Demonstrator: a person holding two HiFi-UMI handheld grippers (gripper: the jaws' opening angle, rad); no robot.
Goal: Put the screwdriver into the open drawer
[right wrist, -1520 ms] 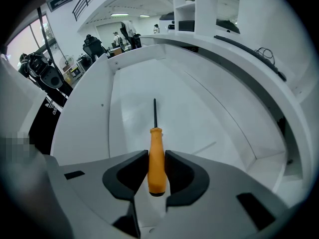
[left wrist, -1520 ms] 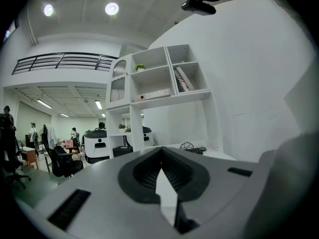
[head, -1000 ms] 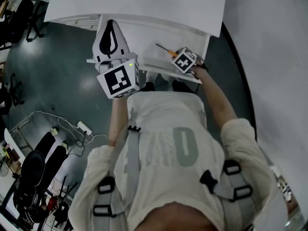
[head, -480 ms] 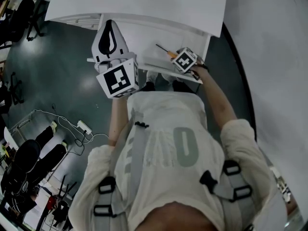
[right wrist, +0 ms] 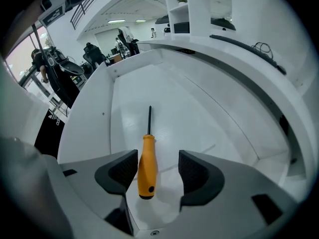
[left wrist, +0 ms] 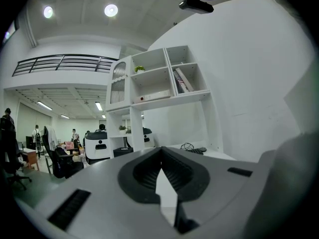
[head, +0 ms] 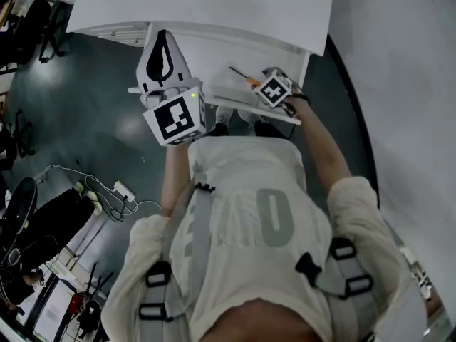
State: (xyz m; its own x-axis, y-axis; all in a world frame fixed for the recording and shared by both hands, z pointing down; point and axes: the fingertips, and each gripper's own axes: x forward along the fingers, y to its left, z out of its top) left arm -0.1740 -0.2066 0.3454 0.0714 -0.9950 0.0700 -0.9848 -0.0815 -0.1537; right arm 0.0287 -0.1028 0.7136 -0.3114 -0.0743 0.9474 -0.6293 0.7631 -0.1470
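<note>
An orange-handled screwdriver with a black shaft lies on the white floor of the open drawer. My right gripper points steeply down over it. Its jaws have just been opening and now stand open, with the handle between them, close to the left pad. In the head view the screwdriver shows in the drawer beside the right gripper, below its marker cube. My left gripper is held level to the left of the drawer, shut and empty.
The drawer juts out from a white desk, and a curved white wall runs on the right. The dark floor on the left holds a power strip with cables and black chairs. White shelves stand ahead of the left gripper.
Both grippers and the screwdriver stay almost where they were in the head view. The black chairs at the lower left have shifted.
</note>
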